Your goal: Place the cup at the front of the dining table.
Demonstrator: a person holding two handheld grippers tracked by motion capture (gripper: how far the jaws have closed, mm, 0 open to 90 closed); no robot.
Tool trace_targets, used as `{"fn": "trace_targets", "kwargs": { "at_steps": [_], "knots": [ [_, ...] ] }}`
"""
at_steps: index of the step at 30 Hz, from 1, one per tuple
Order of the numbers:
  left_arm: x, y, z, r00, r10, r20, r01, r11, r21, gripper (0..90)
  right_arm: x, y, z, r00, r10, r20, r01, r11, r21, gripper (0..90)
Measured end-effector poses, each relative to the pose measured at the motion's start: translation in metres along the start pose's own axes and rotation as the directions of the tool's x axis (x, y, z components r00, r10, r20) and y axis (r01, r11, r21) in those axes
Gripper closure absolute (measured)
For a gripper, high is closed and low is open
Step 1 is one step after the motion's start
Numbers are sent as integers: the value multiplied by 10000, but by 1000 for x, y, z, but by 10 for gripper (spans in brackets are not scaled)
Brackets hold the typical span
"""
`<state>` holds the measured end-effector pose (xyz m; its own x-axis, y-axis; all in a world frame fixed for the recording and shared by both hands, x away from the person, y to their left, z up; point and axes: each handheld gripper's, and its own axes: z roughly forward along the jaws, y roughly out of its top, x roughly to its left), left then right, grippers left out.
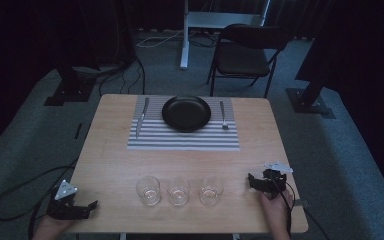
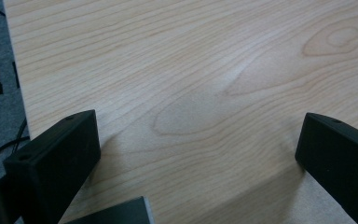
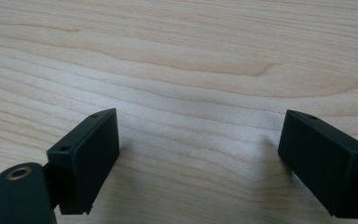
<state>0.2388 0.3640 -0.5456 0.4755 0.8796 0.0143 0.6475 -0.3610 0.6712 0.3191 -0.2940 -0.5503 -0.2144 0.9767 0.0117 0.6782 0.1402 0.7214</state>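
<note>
Three clear drinking glasses stand in a row near the table's front edge: left glass (image 1: 148, 190), middle glass (image 1: 178, 191), right glass (image 1: 211, 190). Behind them lies a striped placemat (image 1: 180, 140) bearing a black plate (image 1: 186, 113), with a knife (image 1: 141, 118) to its left and a fork (image 1: 223, 116) to its right. My left gripper (image 1: 82, 208) rests at the front left corner, open (image 2: 198, 144) over bare wood. To the right of the glasses my right gripper (image 1: 256, 183) is also open (image 3: 198, 144), nothing between its jaws.
The wooden table (image 1: 110, 150) stands on grey carpet. A black folding chair (image 1: 247, 55) and a white stand (image 1: 184, 35) are beyond its far edge. Cables run across the floor at the left. In the left gripper view the table's left edge (image 2: 16, 70) is close.
</note>
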Motion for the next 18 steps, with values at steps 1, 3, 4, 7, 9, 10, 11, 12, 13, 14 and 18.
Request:
{"fn": "trace_targets", "kwargs": {
  "at_steps": [1,3,4,7,9,10,11,12,13,14,18],
  "knots": [
    [0,0,0,10000,0,0,0,10000,0,2,0,0,0,10000,0,0,0,10000,0,119],
    [-1,0,0,9998,215,53,-215,9998,-37,2,0,0,0,10000,-2,2,2,10000,0,119],
    [-1,1,0,9997,208,128,-207,9998,-21,2,0,0,0,10000,-3,0,3,10000,-1,119],
    [-2,1,0,9995,314,92,-314,9995,-17,2,0,0,0,10000,-5,-6,5,10000,1,119],
    [-4,1,-2,9992,373,167,-372,9993,-87,2,0,0,0,10000,-13,-10,13,10000,2,119],
    [-4,0,-2,9990,387,240,-385,9992,-86,2,0,0,0,10000,-8,-14,8,10000,2,119],
    [-5,0,-3,9988,418,247,-417,9991,-69,2,0,0,0,10000,-13,-11,13,10000,4,119],
    [-6,0,-4,9983,456,367,-453,9989,-97,2,0,0,0,10000,-16,-14,16,10000,0,119],
    [-6,0,-4,9983,456,367,-453,9989,-97,2,0,0,0,10000,-16,-14,16,10000,0,119],
    [-8,0,-5,9977,534,407,-531,9986,-88,2,0,0,0,10000,-12,-13,12,10000,1,119],
    [-10,2,-5,9960,601,659,-591,9981,-167,2,0,0,0,10000,-15,-13,15,10000,1,119]
  ]
}}
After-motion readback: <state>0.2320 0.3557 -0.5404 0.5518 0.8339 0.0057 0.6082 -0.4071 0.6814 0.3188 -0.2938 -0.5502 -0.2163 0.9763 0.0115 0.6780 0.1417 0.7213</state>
